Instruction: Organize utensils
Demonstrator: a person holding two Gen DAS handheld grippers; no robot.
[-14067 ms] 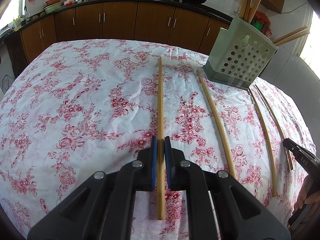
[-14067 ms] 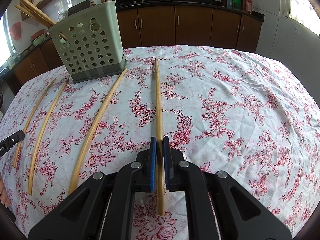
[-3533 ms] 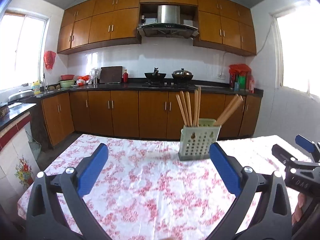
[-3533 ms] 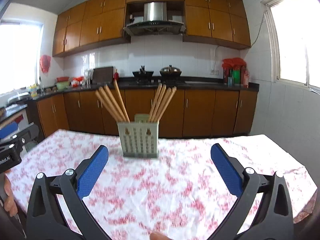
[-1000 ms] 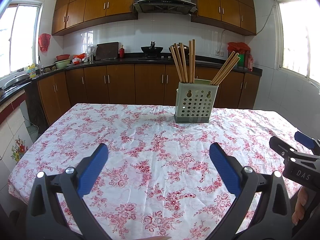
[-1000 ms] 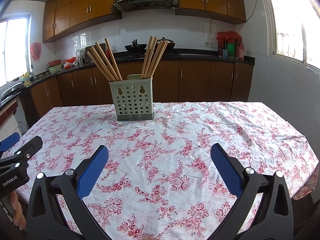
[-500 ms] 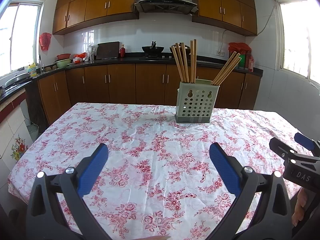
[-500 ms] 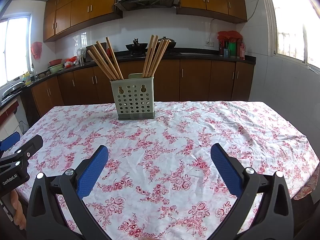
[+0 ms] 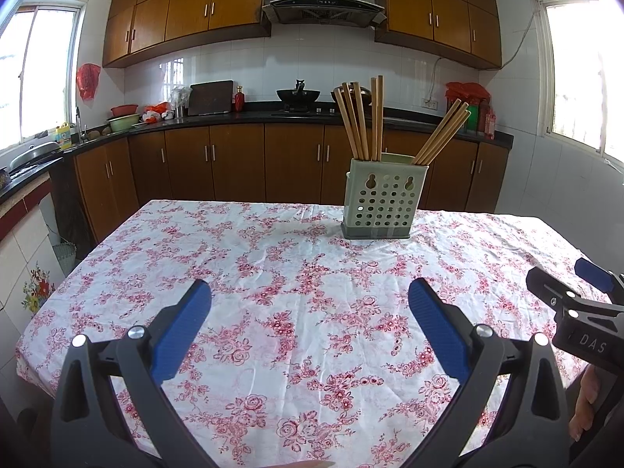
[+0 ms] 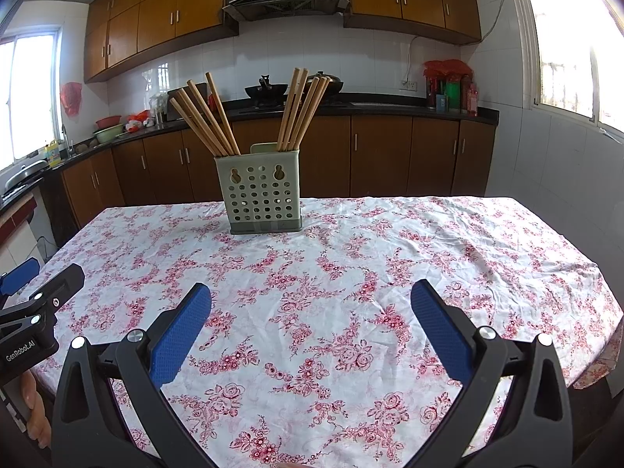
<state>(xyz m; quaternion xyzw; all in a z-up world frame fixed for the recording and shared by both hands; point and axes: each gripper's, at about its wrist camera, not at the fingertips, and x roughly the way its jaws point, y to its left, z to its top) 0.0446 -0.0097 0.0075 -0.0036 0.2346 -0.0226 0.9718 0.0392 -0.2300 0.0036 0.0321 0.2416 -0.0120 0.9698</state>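
Both the left hand-held gripper [image 9: 310, 312] and right hand-held gripper [image 10: 311, 312], fingers spread apart, hover over bare floral worktop [image 10: 390, 257] before the chopstick-filled utensil holder [image 10: 259, 191]; worktop's near edge cut off.

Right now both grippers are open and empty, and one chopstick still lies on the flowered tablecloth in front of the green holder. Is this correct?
Not quite. No chopstick lies on the tablecloth: the right wrist view shows all the chopsticks standing in the green holder. The rest holds: the left gripper and the right gripper are open and empty.
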